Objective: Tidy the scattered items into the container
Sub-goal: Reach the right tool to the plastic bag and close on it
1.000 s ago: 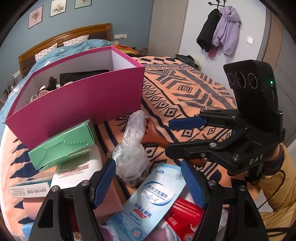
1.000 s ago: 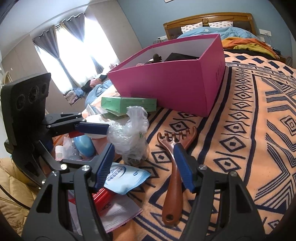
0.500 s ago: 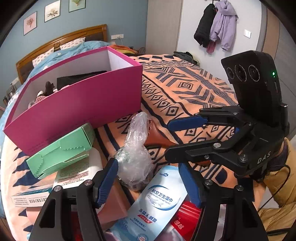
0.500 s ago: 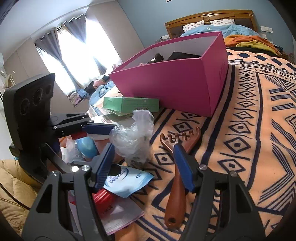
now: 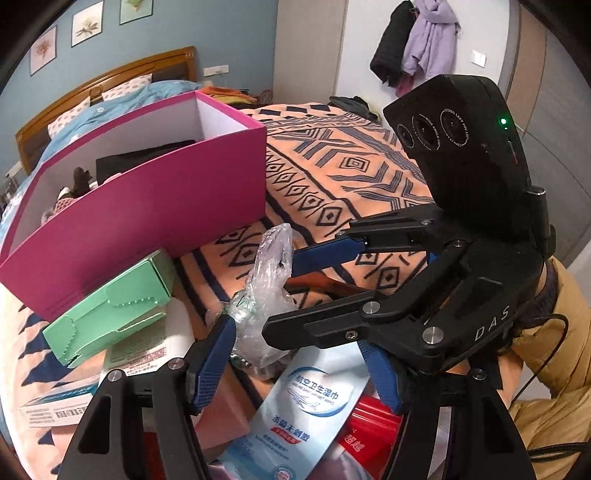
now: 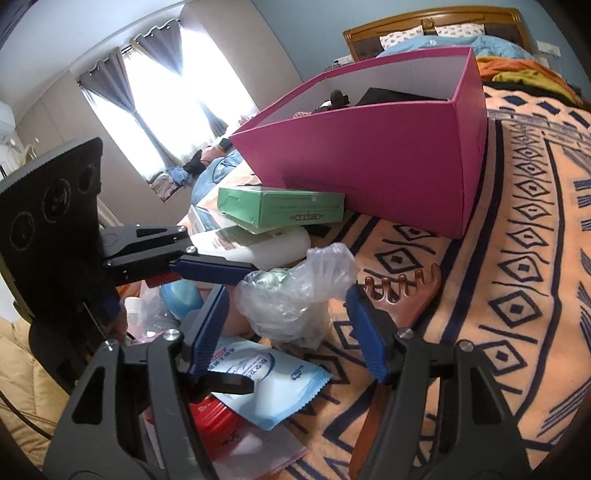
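We see a bed covered by an orange blanket (image 5: 369, 177) with a dark blue geometric pattern. Behind it stands a wooden headboard (image 5: 110, 79), with spotted pillows (image 6: 436, 31) and a light blue quilt (image 5: 122, 99) at its foot. Three framed pictures (image 5: 86, 23) hang on the blue wall. On another wall a black coat (image 5: 388, 55) and a lilac jacket (image 5: 430, 37) hang side by side (touching). Grey curtains (image 6: 159, 48) frame a bright window (image 6: 166, 96), and orange and yellow clothes (image 6: 517, 72) lie bunched near the pillows.

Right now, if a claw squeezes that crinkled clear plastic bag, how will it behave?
The plastic bag looks thin and crumpled, so it will probably collapse and feel light. Its glossy film may slip. Something small sits inside, so it might sag; what it is, I cannot tell.
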Tool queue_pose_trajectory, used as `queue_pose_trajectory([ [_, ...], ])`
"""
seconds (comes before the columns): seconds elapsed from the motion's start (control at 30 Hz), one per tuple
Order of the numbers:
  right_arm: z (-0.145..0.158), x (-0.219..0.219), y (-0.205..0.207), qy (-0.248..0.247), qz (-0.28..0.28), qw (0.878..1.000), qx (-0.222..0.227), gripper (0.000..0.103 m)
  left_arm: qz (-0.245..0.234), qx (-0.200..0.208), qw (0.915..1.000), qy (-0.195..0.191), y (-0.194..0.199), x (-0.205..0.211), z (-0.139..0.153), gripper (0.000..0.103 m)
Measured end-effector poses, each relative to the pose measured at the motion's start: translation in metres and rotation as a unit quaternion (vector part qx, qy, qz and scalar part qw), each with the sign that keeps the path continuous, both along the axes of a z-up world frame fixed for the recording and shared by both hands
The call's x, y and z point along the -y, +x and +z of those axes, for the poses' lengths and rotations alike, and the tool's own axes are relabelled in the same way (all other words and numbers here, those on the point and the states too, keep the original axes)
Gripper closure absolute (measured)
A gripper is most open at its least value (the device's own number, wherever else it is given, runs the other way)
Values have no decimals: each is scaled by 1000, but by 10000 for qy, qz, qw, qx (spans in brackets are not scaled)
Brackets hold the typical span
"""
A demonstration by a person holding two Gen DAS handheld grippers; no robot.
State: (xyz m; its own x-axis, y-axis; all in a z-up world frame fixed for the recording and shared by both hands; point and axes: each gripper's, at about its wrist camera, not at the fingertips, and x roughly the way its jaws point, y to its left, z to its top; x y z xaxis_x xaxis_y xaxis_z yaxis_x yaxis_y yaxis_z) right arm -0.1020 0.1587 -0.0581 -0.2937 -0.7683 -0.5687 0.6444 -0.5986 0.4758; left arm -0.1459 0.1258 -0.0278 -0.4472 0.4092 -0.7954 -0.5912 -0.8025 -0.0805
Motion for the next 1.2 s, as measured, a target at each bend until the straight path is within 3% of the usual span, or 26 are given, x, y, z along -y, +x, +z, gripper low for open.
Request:
queue_pose_trajectory([
  [0.1, -2, 2, -2, -14, 16, 10000, 59, 37, 19, 39, 10000, -32, -3, 0, -1, 34],
  [0.23, -4, 3, -4, -36, 34, 10000, 85, 60, 42, 92, 9999, -47, -7, -1, -4, 36],
  [0.3, -4, 2, -5, -61, 12, 9999, 94, 67, 95, 87, 9999, -112, -9, 0, -5, 52],
  [0.43, -3, -4, -5, -140, -55, 9998, 109, 74, 161, 192, 9997, -33, -14, 4, -5, 60],
  [0.7, -7, -9, -7, -213, -41, 9995, 234, 75, 61, 219, 9995, -222, -15, -5, -7, 62],
  [0.77, -10, -10, -10, -215, -87, 9992, 322, 72, 42, 233, 9992, -333, -18, -10, -9, 62],
  [0.87, -12, -10, -13, -211, -162, 9988, 420, 59, 18, 270, 9988, -414, -21, -14, -12, 62],
  [1.1, -12, -6, -14, -267, -58, 9987, 421, 59, 67, 293, 9988, -384, -25, -14, -13, 65],
  [1.2, -9, -6, -12, -250, -57, 9991, 340, 67, 121, 289, 9988, -374, -26, -14, -13, 69],
])
